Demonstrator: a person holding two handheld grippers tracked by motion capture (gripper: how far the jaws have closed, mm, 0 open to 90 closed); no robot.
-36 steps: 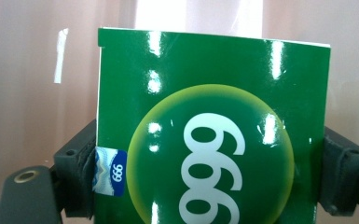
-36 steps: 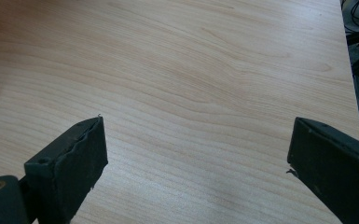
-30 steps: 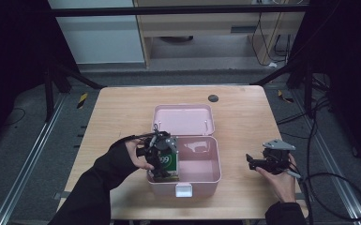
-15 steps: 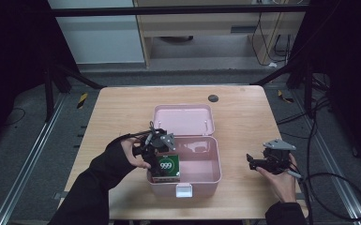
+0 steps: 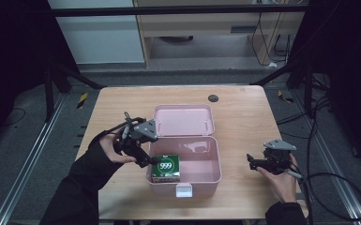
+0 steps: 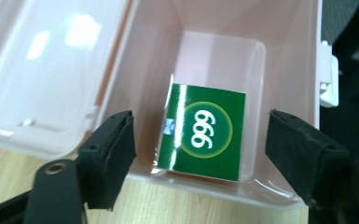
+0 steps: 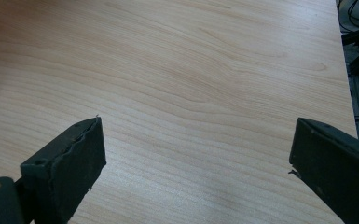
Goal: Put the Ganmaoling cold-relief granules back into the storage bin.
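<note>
Lifted clear of the green box (image 6: 204,132) now resting in the pink case (image 5: 215,159): left gripper (image 6: 200,154), jaws just narrowed, empty. Right gripper (image 7: 193,163) wide, idle. Closing the lid probably next.

My left claw (image 5: 151,160) hangs just left of the open box (image 5: 214,159) mid-table, the carton (image 5: 165,168) lies inside its near-left corner, my right claw (image 5: 252,161) waits well off right.

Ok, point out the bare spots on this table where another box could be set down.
Bare wood lies between the pink case and the right tool, along the far edge either side of the small dark disc, and left of the open lid. Inside the case, the green 999 box fills the left end; the rest is free.
</note>
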